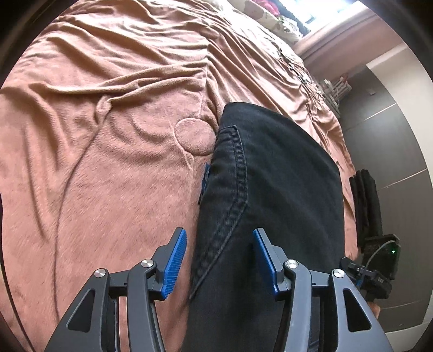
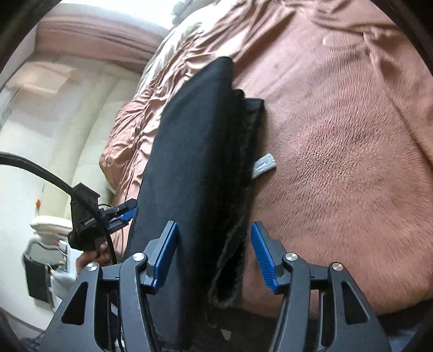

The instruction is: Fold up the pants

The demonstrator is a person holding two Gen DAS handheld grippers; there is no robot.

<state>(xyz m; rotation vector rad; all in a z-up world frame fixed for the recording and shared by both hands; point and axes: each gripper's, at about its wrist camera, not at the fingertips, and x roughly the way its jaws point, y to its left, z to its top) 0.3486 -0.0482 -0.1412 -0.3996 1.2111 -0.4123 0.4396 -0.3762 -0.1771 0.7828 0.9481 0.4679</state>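
Observation:
Black folded pants (image 1: 276, 189) lie on a salmon blanket (image 1: 108, 162), stitched pocket seam facing up. My left gripper (image 1: 220, 254) stands open over their near end. One blue pad hangs above the blanket and the other above the denim, and neither presses on it. In the right wrist view the pants (image 2: 194, 162) run away from me as a thick stack, with a white label (image 2: 263, 165) poking out of the side. My right gripper (image 2: 213, 251) is open astride their near edge, with blanket showing beside the right pad. The left gripper (image 2: 125, 212) shows at the pants' left side.
The blanket (image 2: 338, 135) covers a bed, wrinkled toward the far side. Patterned pillows (image 1: 270, 16) lie under a bright window. The bed's edge drops to a grey floor (image 1: 392, 162), where a dark object (image 1: 365, 200) stands. A hand (image 2: 89, 260) and black cable (image 2: 40, 170) are at left.

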